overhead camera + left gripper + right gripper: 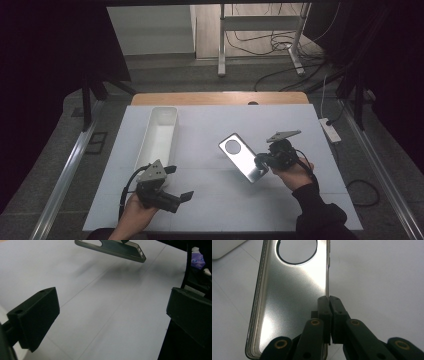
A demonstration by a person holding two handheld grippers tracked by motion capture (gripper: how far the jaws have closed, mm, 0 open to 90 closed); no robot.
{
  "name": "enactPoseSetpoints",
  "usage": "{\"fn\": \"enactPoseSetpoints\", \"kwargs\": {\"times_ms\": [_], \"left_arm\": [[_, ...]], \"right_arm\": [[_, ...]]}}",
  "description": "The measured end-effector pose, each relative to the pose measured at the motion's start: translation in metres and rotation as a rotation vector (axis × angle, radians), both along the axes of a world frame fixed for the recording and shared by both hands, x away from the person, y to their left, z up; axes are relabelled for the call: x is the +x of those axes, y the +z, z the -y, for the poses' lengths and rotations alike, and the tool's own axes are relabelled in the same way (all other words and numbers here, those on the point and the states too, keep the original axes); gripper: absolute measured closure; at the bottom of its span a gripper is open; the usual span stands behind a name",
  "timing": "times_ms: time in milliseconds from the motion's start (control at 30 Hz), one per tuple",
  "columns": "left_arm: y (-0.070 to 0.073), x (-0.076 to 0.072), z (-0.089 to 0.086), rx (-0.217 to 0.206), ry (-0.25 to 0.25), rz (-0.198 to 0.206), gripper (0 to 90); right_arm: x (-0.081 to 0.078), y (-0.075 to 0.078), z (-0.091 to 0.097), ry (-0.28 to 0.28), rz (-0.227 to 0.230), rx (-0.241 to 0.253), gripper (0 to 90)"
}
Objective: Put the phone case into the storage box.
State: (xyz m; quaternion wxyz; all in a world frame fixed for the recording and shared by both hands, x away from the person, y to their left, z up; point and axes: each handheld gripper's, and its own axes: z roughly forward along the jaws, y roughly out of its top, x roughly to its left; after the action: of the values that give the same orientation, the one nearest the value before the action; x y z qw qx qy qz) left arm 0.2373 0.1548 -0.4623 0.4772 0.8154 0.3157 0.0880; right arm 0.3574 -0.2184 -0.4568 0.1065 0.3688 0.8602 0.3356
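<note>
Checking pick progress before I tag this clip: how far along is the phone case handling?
Done: the right gripper is shut on the side wall of the phone case, which casts a shadow as if lifted off the white table. In hand: carrying it. Left: setting it down, perhaps in the white tray; the left gripper is open and empty.
</note>
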Motion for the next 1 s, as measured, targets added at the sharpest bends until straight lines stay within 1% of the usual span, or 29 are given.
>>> {"fn": "enactPoseSetpoints", "kwargs": {"times_ms": [100,133,200,267,367,467,633,700,867,1000], "left_arm": [[-0.001,0.007,0.006,-0.004,-0.014,-0.005,0.0],[-0.001,0.009,0.010,-0.002,-0.029,-0.005,0.0],[-0.002,0.013,0.014,0.001,-0.044,0.006,0.0],[-0.002,0.017,0.018,0.000,-0.058,0.006,0.0],[-0.004,0.023,0.024,0.012,-0.068,0.003,0.0],[-0.005,0.028,0.028,0.016,-0.068,0.000,0.0],[-0.007,0.039,0.038,0.020,-0.065,-0.029,0.0],[-0.007,0.040,0.039,0.018,-0.066,-0.032,0.0],[-0.010,0.046,0.045,0.032,-0.068,-0.032,0.0],[-0.011,0.052,0.049,0.037,-0.062,-0.059,0.0]], "right_arm": [[-0.001,0.002,0.000,0.005,0.011,0.009,88.5],[-0.002,0.003,0.000,0.002,0.011,0.010,88.5],[-0.003,0.004,0.000,0.010,0.015,0.016,88.5],[-0.004,0.004,-0.001,0.011,0.016,0.012,88.5],[-0.004,0.005,-0.001,0.005,0.018,0.013,88.5],[-0.005,0.006,-0.002,0.006,0.022,0.017,88.5],[-0.008,0.007,-0.004,0.004,0.036,0.013,88.5],[-0.009,0.008,-0.005,0.003,0.044,0.018,88.5],[-0.011,0.009,-0.008,0.004,0.050,0.026,88.5],[-0.014,0.010,-0.013,0.013,0.059,0.036,88.5]]}}
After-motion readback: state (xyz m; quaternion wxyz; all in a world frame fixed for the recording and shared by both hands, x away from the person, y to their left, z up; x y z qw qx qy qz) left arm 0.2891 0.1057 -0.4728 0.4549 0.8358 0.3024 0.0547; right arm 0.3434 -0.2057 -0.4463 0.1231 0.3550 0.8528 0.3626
